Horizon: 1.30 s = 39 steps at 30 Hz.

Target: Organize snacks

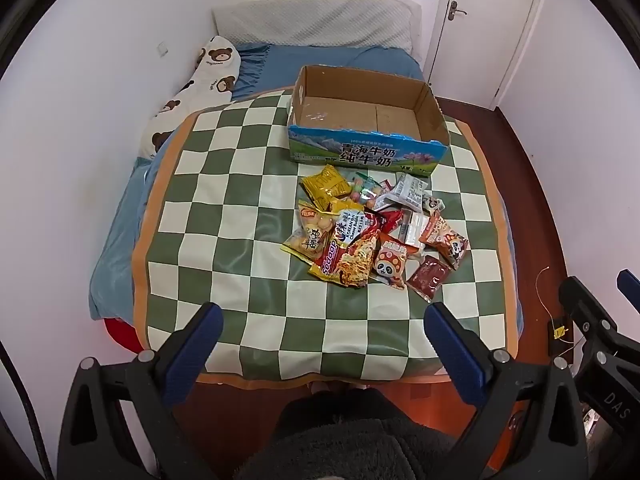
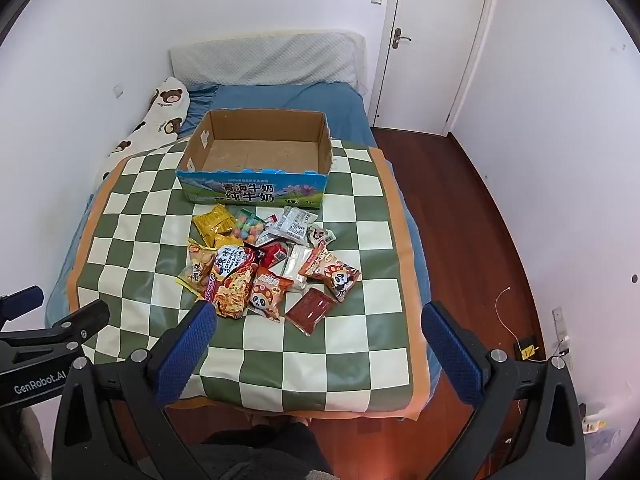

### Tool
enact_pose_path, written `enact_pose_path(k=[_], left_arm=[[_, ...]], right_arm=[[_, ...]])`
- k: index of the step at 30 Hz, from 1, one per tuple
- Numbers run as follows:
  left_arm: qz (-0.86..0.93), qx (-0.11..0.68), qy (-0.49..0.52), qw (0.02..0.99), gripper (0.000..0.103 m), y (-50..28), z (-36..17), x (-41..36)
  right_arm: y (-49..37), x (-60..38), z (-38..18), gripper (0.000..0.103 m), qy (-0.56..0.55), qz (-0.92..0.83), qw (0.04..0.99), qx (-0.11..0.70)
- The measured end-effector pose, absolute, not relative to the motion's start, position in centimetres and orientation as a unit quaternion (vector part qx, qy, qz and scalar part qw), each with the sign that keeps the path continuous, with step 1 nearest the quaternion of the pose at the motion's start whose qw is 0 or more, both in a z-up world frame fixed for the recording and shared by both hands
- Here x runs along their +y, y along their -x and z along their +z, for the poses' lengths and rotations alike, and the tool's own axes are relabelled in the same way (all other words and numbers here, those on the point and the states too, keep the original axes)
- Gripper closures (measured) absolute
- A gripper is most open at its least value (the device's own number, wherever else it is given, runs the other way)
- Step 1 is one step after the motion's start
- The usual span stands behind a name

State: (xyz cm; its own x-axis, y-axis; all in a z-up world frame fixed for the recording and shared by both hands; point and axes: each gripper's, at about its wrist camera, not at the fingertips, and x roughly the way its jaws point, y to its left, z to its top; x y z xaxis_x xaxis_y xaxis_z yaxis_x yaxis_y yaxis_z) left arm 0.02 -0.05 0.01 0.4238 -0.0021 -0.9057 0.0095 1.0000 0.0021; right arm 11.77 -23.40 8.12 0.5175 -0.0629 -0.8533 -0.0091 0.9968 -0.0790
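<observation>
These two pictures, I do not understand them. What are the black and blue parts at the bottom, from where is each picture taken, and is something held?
A person holds a two-finger tool in each hand, and each tool carries a wide-angle camera looking forward along its fingers. One picture comes from the left gripper, the other from the right gripper; the blue parts are the finger pads. Both stand open and hold nothing. Ahead is a bed with a checkered cloth. On it lies a pile of snack packets, and just behind the pile sits an empty cardboard box. Each tool also shows at the edge of the other's picture.
</observation>
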Motion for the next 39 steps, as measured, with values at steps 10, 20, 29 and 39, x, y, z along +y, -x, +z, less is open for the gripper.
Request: enact_pose_path(k=[10, 20, 29, 39], left_arm=[[-0.002, 0.538, -0.005, 0.843, 0.000, -0.1, 0.1, -0.1], [-0.001, 0.544, -0.004, 0.839, 0.000, -0.4, 0.6, 0.7], [-0.004, 0.541, -0.008, 0.841, 0.000, 0.1, -0.5, 0.7], [-0.008, 0.536, -0.015, 0.844, 0.000, 0.0, -0.1, -0.2]], right_arm=[[-11.8, -23.3, 8.1, 0.000, 0.034, -0.016, 0.871, 0.490], [-11.6, -23.3, 7.8, 0.000, 0.025, -0.014, 0.868, 0.496], [-11.7, -23.4, 7.4, 0.000, 0.017, -0.014, 0.866, 0.499], [-11.6, -23.4, 7.6, 0.000, 0.018, -0.015, 0.868, 0.495]])
